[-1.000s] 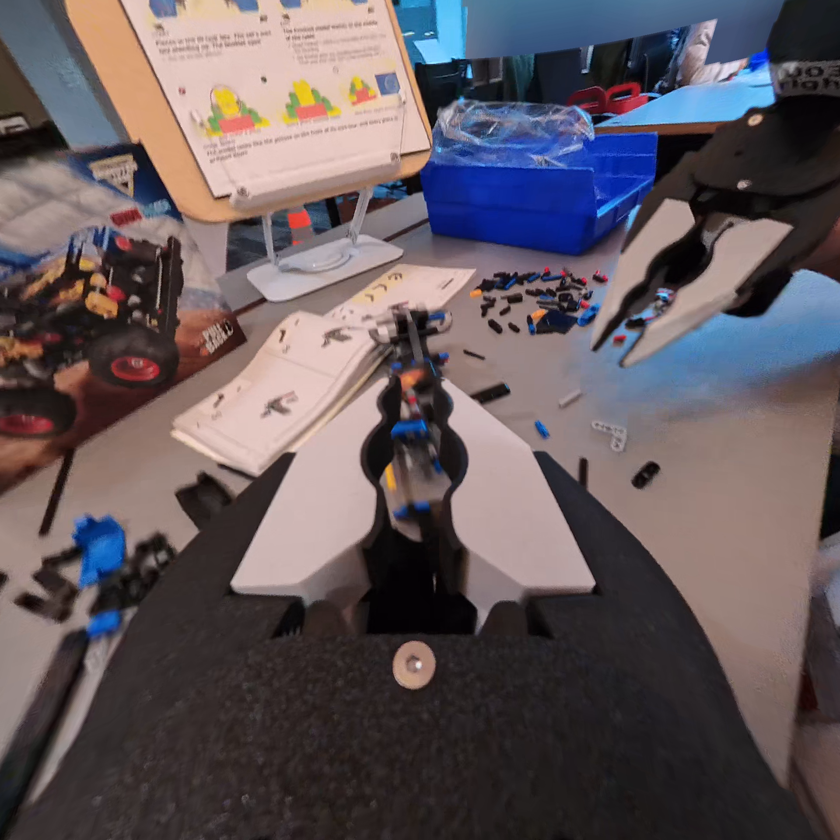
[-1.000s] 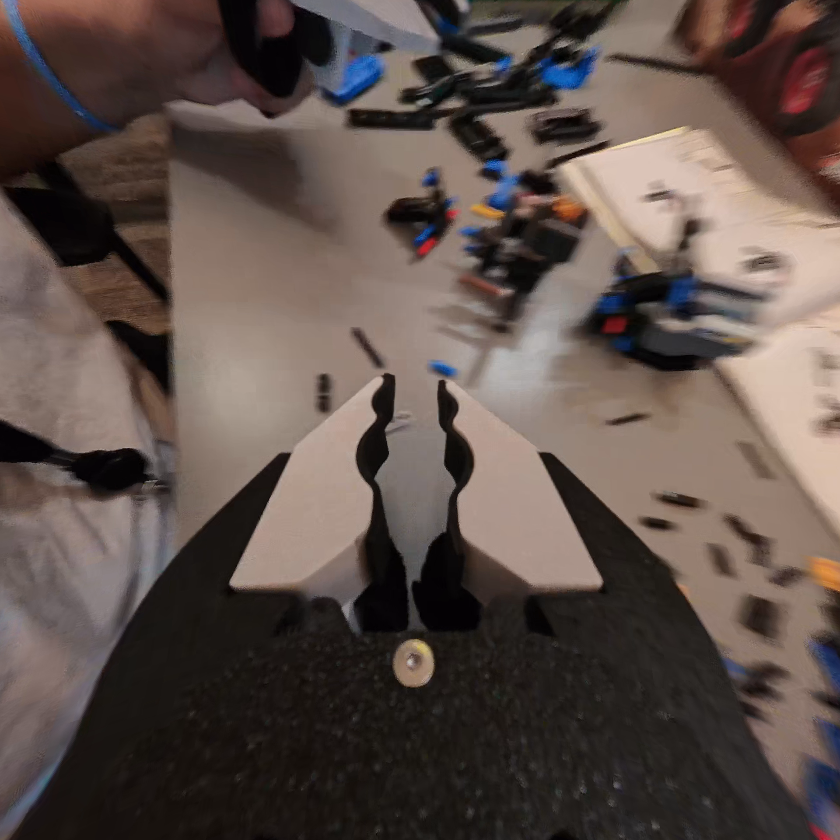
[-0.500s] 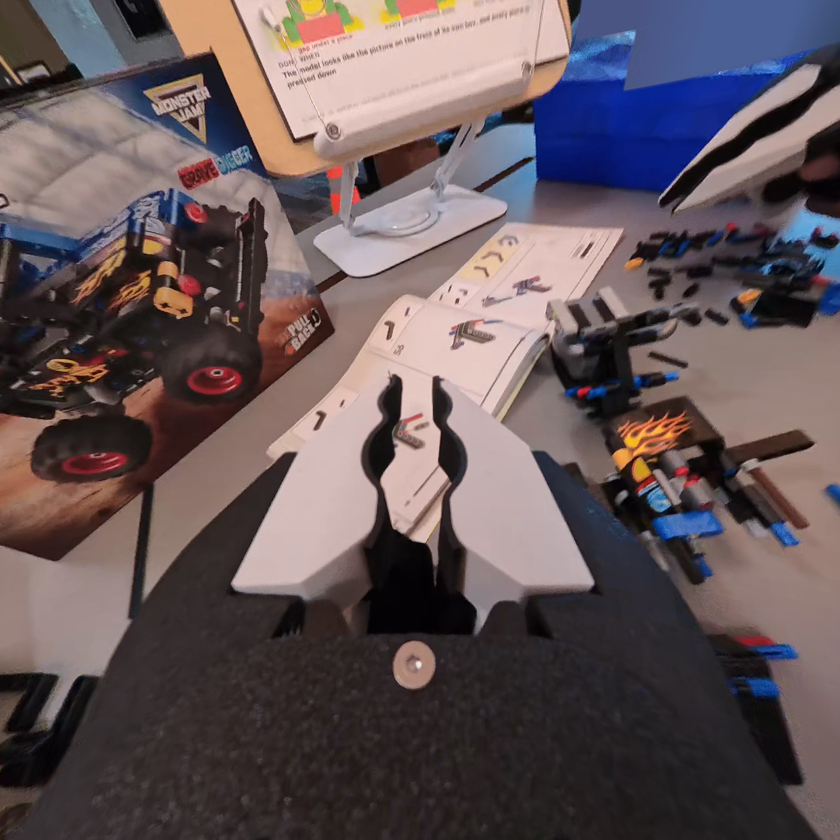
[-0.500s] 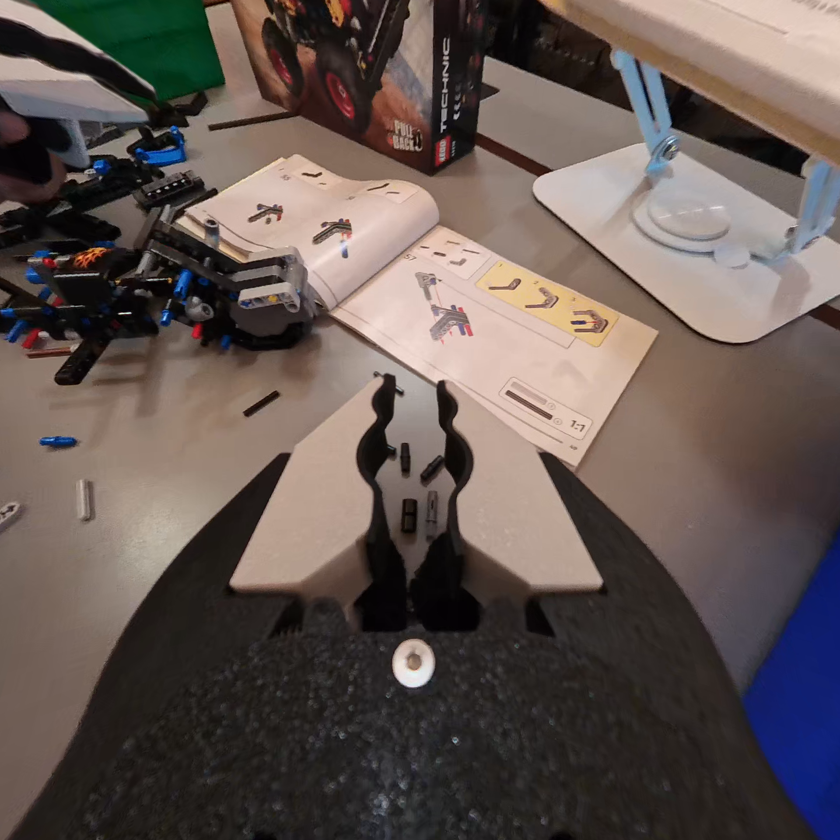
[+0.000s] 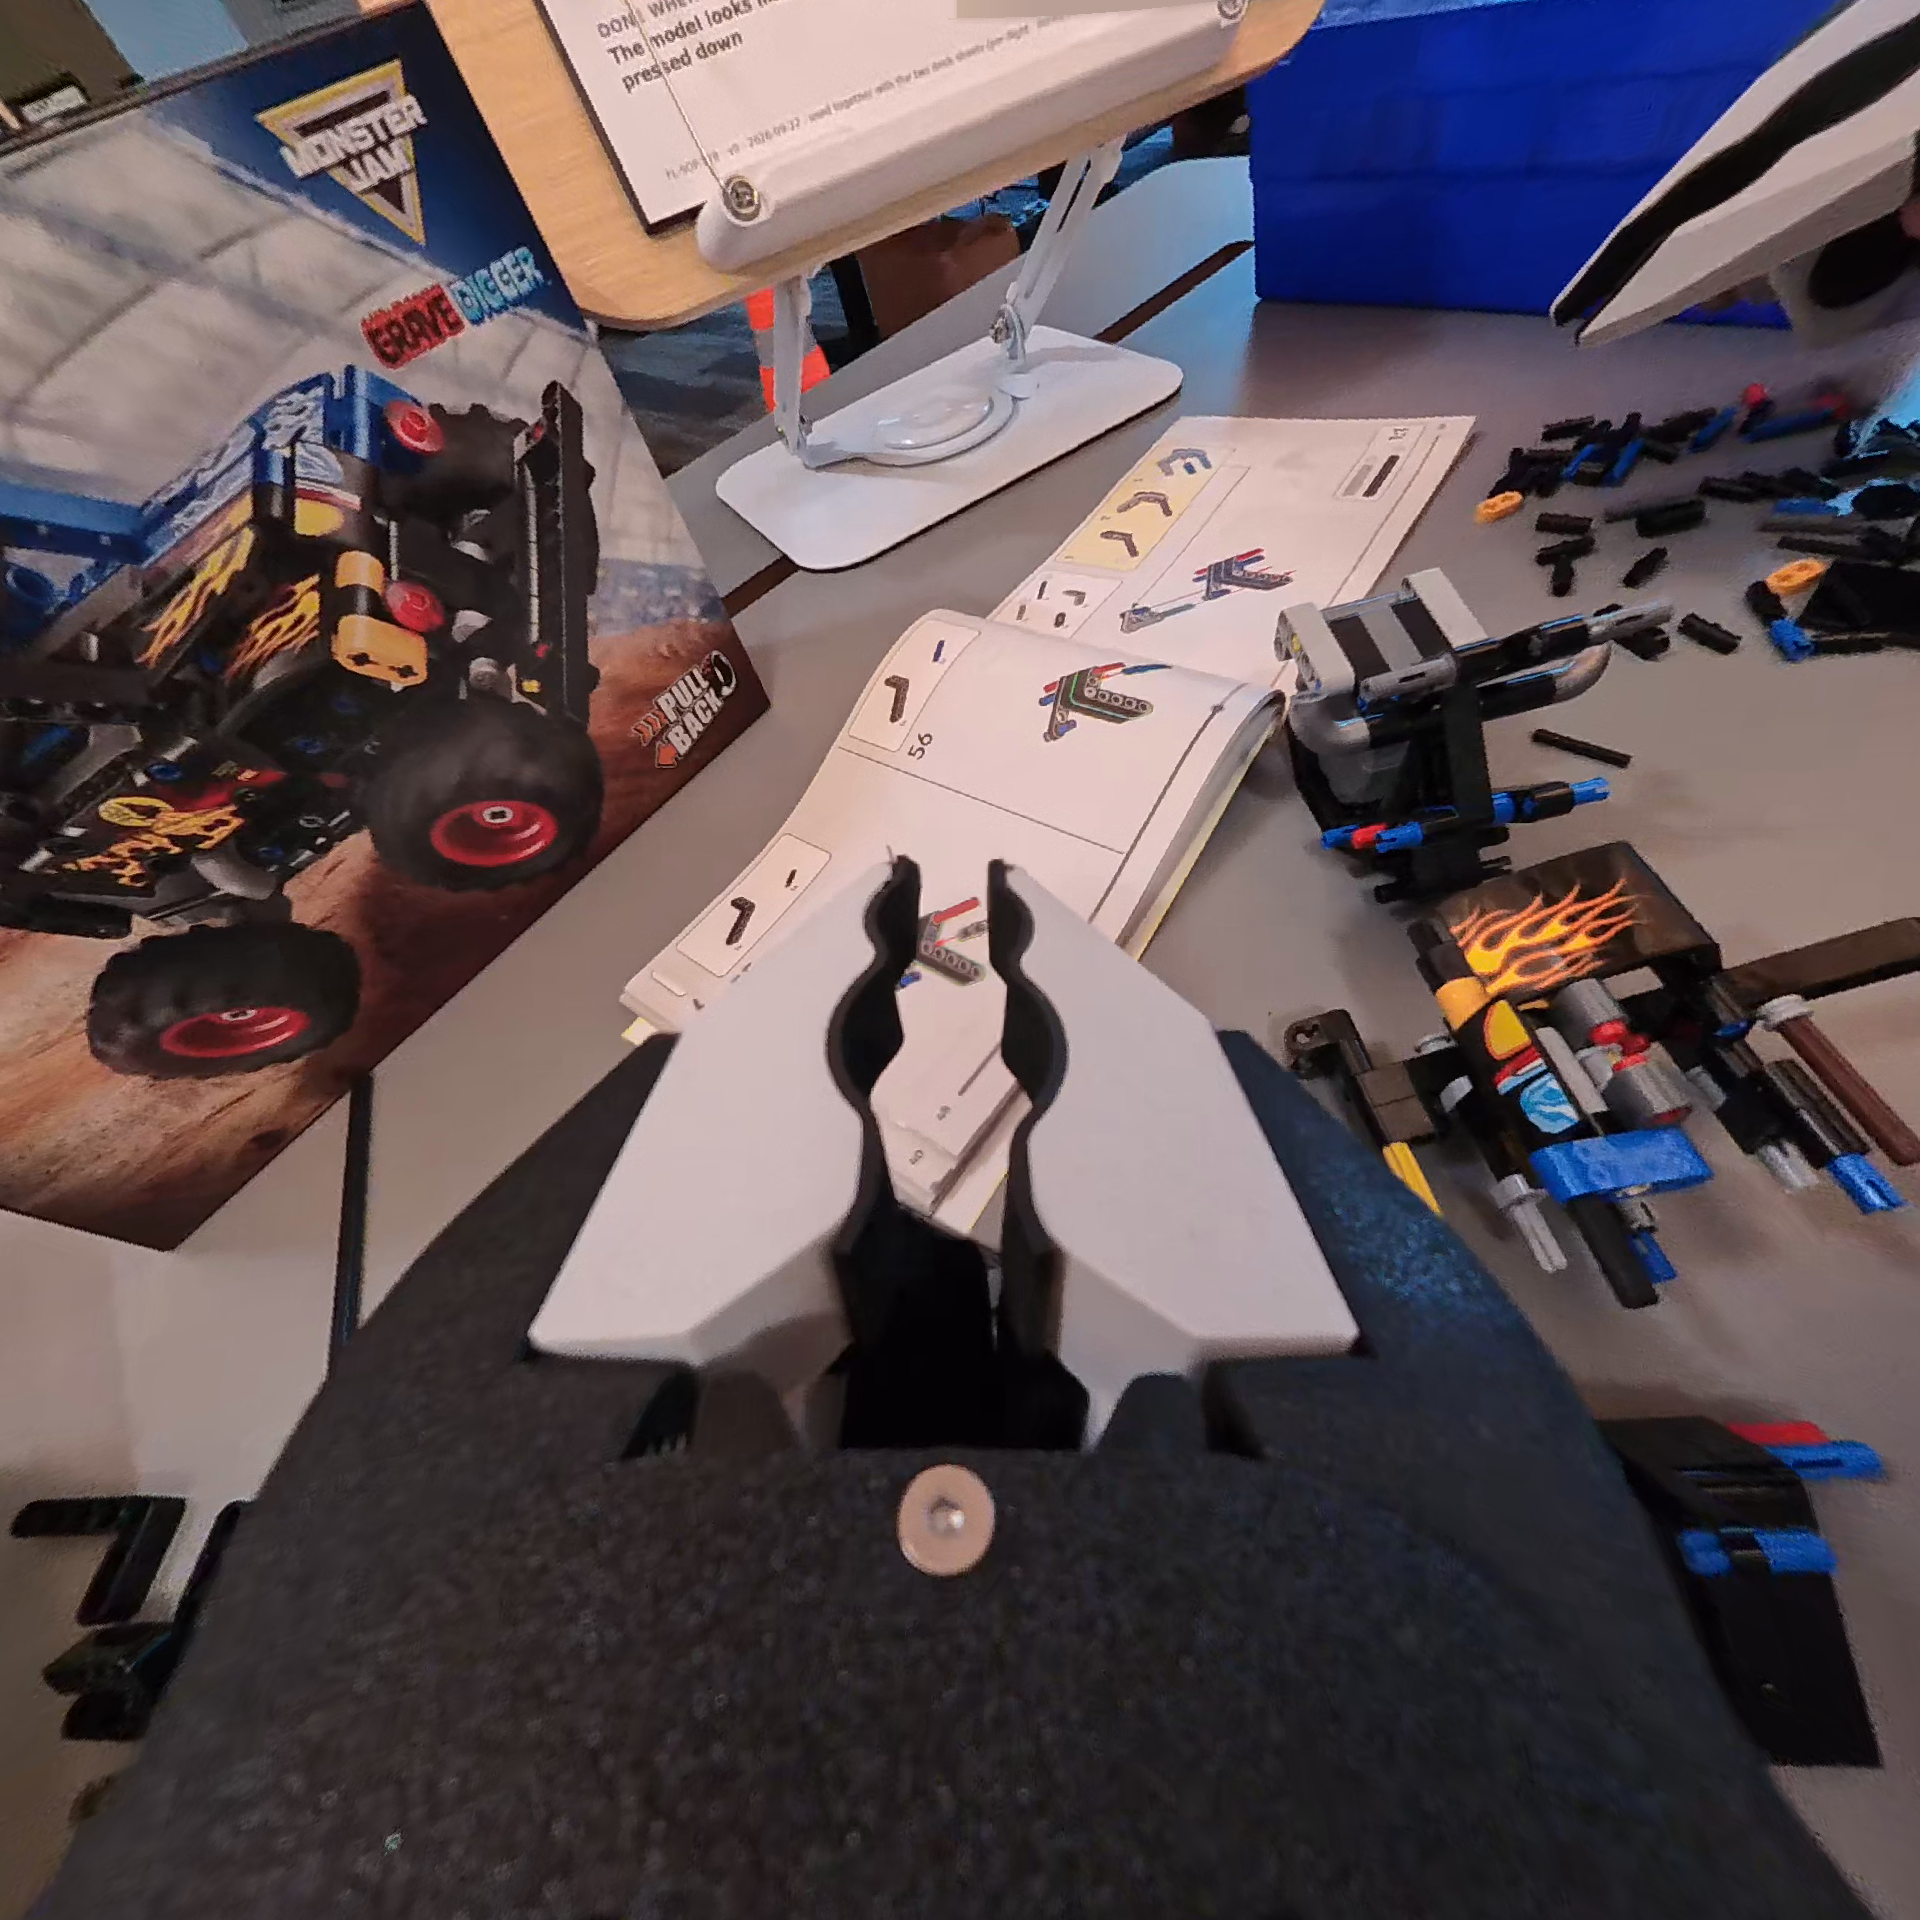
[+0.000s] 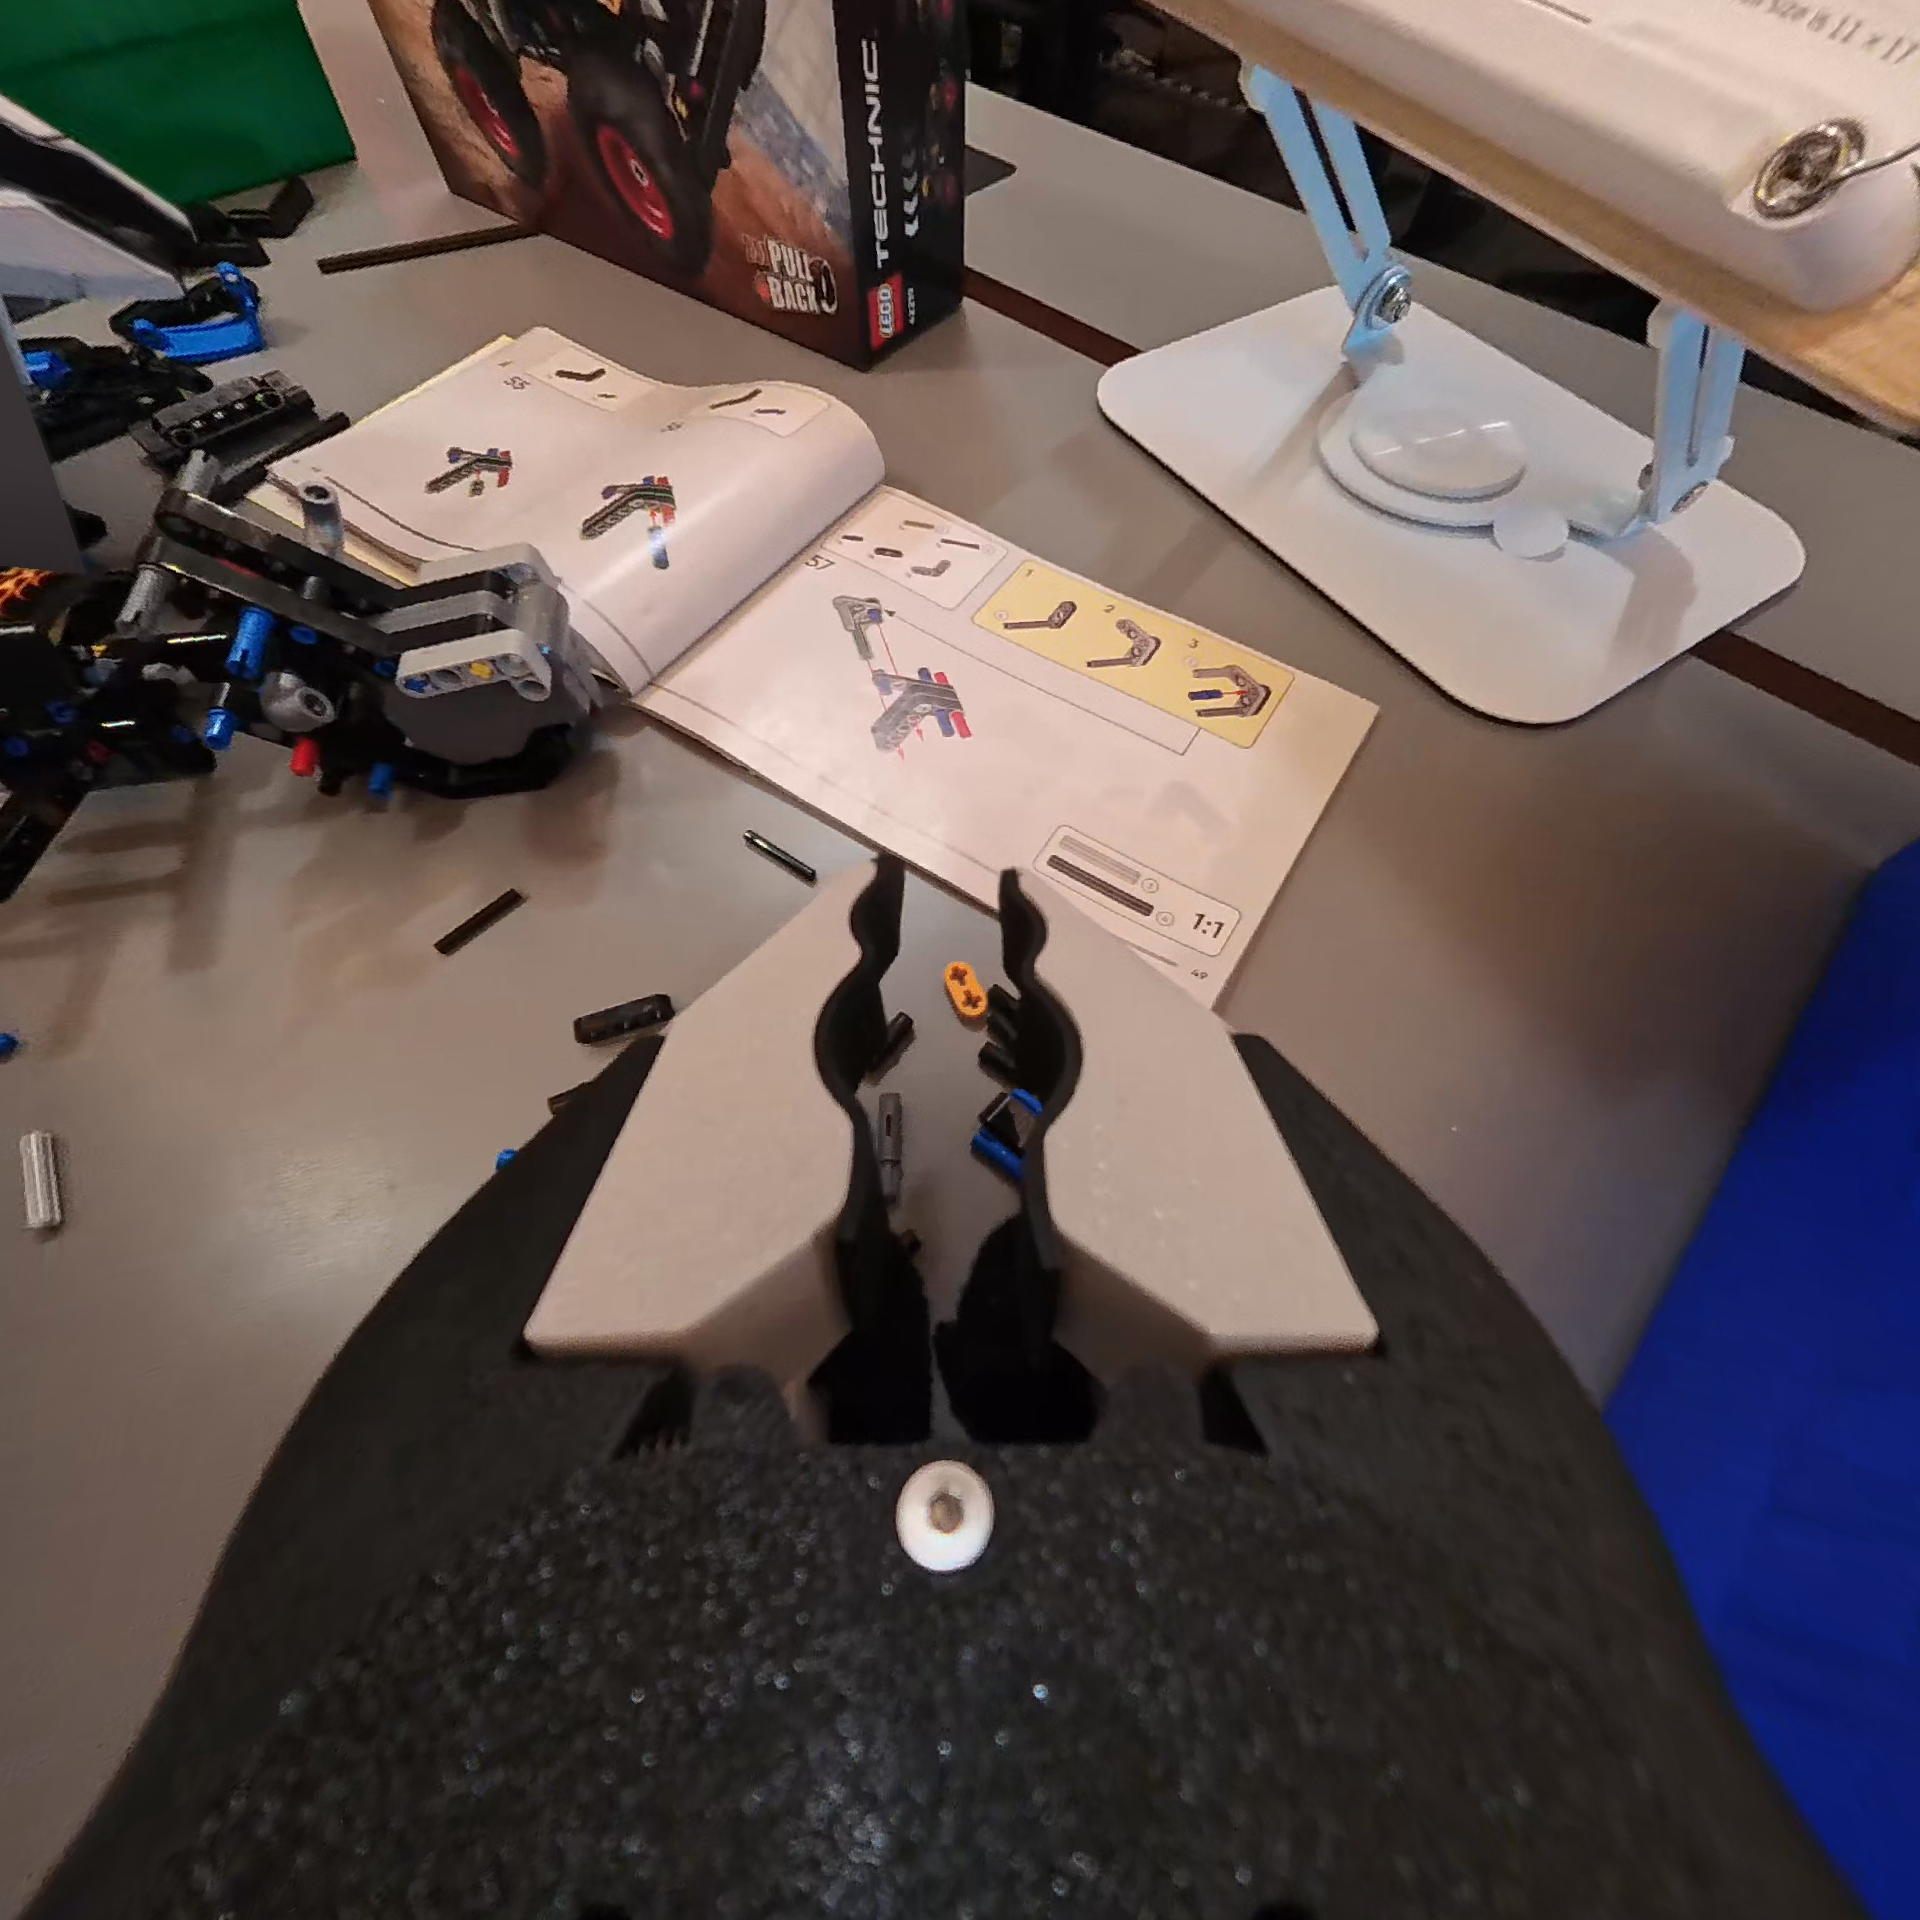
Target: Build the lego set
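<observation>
My left gripper (image 5: 948,883) is open and empty, low over the open instruction booklet (image 5: 1039,748). The partly built black, grey and blue lego model (image 5: 1434,717) lies to its right, with a flame-printed section (image 5: 1558,935) in front. My right gripper (image 6: 951,883) is open and empty, hovering over loose small pieces: an orange connector (image 6: 964,987), a grey pin (image 6: 888,1132) and a black-and-blue pin (image 6: 1003,1127). The model (image 6: 416,644) lies to its left on the booklet's edge (image 6: 935,675). The right gripper also shows in the left wrist view (image 5: 1745,208).
The lego box (image 5: 260,623) stands at the left. A white stand base (image 5: 935,436) holds a wooden instruction board. A blue bin (image 5: 1507,156) sits at the back right. A pile of small black and blue pieces (image 5: 1662,499) lies beyond the model. Black parts (image 5: 104,1600) lie at lower left. My hands' fingertips stand some 30 cm from each other. The orange connector (image 6: 964,987) is closer to my right gripper, around 5 cm from its tips; the left tips are 30 cm off. It is also in sight in the left wrist view (image 5: 1494,507). It is some 6 cm from my right tips to the black-and-blue pin (image 6: 1003,1127). Look for it in the left wrist view (image 5: 1599,465) too. The flame-printed section (image 5: 1558,935) lies some 10 cm from my left tips, 20 cm from my right tips.
A second ago my left gripper held the model; it now lies on the table and the gripper has swung left over the booklet. My right gripper has moved over the loose pins.
</observation>
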Demonstrator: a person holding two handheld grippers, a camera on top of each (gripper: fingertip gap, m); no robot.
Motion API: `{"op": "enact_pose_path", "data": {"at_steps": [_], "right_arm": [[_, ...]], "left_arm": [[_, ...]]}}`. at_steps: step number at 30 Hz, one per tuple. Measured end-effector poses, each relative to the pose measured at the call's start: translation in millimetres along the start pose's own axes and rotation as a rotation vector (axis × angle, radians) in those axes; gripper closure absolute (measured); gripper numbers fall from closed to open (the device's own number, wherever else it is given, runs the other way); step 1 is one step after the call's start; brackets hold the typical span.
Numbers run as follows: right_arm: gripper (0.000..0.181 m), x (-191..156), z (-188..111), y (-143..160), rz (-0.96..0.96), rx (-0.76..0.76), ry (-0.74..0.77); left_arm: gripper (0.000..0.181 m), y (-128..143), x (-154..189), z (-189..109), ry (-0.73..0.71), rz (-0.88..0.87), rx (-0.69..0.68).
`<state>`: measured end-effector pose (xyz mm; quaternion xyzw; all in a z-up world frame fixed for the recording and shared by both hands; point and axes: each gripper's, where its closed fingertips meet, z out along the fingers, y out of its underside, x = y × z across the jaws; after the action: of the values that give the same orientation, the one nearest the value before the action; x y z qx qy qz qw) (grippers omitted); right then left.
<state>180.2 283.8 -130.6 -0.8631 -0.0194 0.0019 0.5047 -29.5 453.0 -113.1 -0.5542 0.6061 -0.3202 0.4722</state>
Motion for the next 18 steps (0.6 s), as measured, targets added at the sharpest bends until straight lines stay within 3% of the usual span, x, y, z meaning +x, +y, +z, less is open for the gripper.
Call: {"op": "enact_pose_path", "data": {"at_steps": [7, 11, 13, 16, 18], "right_arm": [[0.164, -2.7, -2.0, -3.8, -0.026, 0.007, 0.007], [0.163, -27.3, -3.0, -8.5, -0.099, 0.013, -0.069], [0.163, -65.0, -6.2, -10.0, -0.158, 0.012, -0.221], [0.158, -165.7, -31.6, 3.0, -0.22, -0.075, -0.654], [0.161, -214.4, -45.7, 18.1, -0.322, -0.122, -0.775]], "left_arm": [[0.17, -7.5, 5.1, -4.4, -0.003, 0.041, 0.013], [0.17, -12.5, 7.2, -6.3, -0.018, 0.07, 0.028], [0.17, -12.6, 9.4, -5.4, -0.021, 0.079, 0.027], [0.17, -9.4, 16.5, -2.2, -0.019, 0.1, 0.019], [0.17, -9.0, 23.1, -0.1, -0.011, 0.116, 0.018]]}}
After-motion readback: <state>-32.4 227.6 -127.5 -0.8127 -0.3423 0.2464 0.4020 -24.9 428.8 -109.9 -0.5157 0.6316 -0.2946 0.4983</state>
